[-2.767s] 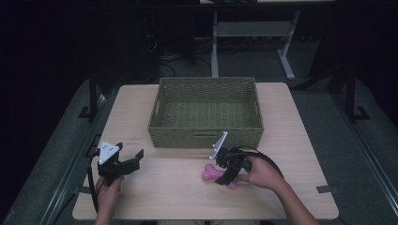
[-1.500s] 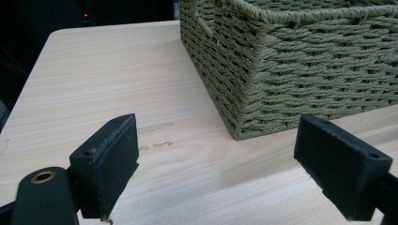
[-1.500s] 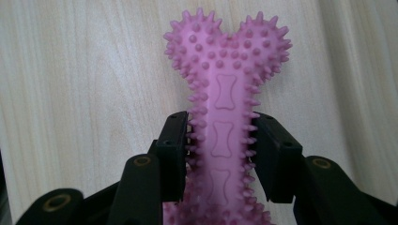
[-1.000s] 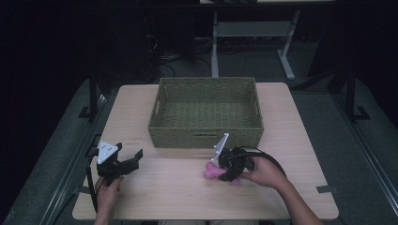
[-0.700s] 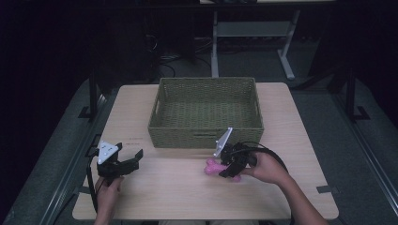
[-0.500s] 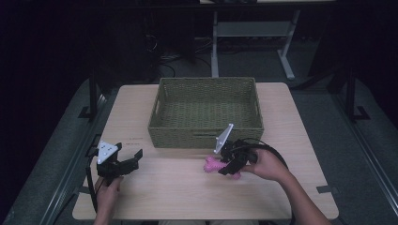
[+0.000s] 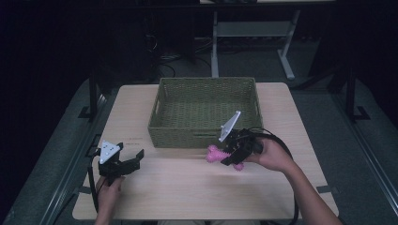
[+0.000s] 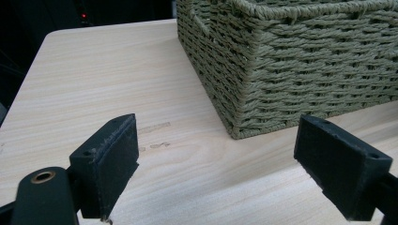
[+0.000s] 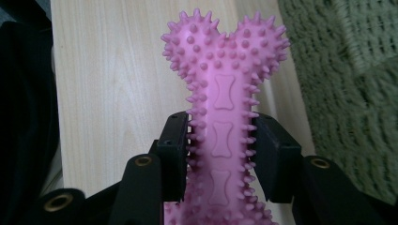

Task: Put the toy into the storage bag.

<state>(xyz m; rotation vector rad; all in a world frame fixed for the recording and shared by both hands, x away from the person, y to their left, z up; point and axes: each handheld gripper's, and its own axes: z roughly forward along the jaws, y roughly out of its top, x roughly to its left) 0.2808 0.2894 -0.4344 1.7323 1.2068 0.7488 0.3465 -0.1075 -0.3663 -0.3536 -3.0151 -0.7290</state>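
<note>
At the lower left of the high view I see my left hand-held gripper (image 7: 126, 165) low over the wooden surface (image 7: 187, 187), its jaws spread wide with nothing between them; in its own view they frame bare wood and the near corner of the woven green basket (image 8: 291, 70). That basket sits at the centre of the high view, toward the far edge. Right of centre, just in front of the basket's near wall, my right hand-held gripper (image 7: 231, 157) clamps the shaft of a pink spiked bone-shaped chew toy (image 9: 225, 93), whose knobbed end points left.
</note>
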